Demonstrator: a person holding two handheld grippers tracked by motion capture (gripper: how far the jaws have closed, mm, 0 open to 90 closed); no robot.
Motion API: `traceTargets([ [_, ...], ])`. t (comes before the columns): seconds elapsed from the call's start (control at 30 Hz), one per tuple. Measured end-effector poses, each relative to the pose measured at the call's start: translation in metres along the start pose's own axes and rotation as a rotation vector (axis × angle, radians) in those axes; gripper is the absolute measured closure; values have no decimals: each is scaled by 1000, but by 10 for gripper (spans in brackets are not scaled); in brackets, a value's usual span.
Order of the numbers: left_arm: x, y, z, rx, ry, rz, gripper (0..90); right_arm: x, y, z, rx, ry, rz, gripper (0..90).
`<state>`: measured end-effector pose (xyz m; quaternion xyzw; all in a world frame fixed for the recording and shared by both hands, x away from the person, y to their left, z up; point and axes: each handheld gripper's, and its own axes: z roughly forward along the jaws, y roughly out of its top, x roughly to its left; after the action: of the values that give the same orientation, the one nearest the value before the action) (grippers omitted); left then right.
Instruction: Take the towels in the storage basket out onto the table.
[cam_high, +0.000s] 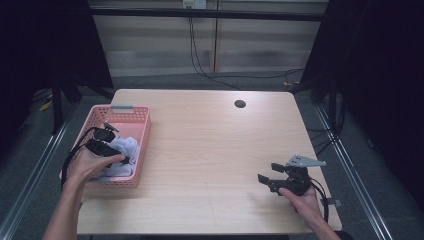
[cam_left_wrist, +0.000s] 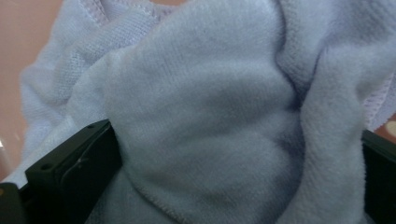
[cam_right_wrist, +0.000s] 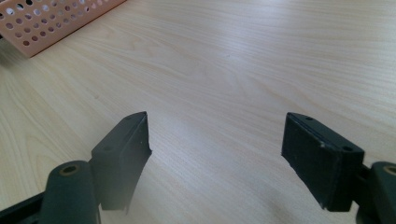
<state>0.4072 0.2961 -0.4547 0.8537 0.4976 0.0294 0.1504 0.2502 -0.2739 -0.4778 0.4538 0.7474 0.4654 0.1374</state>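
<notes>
Grasp step: left gripper (cam_high: 111, 150) down in pink basket (cam_high: 141, 145), jaws wide around pale towel (cam_left_wrist: 205, 121), not clamped. Next: close, lift. Right gripper (cam_right_wrist: 215, 154) empty, wide open, over bare table (cam_right_wrist: 243, 60).

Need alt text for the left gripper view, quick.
A bunched pale lavender towel bulges between the left gripper's two black jaws, which stand wide apart at either side of it. Pink basket wall shows behind at the upper left.
</notes>
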Motion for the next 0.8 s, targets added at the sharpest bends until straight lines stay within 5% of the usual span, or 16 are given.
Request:
traceTargets([
  [0.2,-5,7,9,62,24,-15,6,1,0,0,2,6,-3,233],
  [0.37,-7,13,7,117,27,-17,157,2,0,0,1,7,-7,238],
  [0.6,-11,13,2,103,21,-17,404,2,0,1,7,14,-10,238],
  [0.8,-7,10,0,71,0,-51,484,2,0,0,9,13,-7,238],
])
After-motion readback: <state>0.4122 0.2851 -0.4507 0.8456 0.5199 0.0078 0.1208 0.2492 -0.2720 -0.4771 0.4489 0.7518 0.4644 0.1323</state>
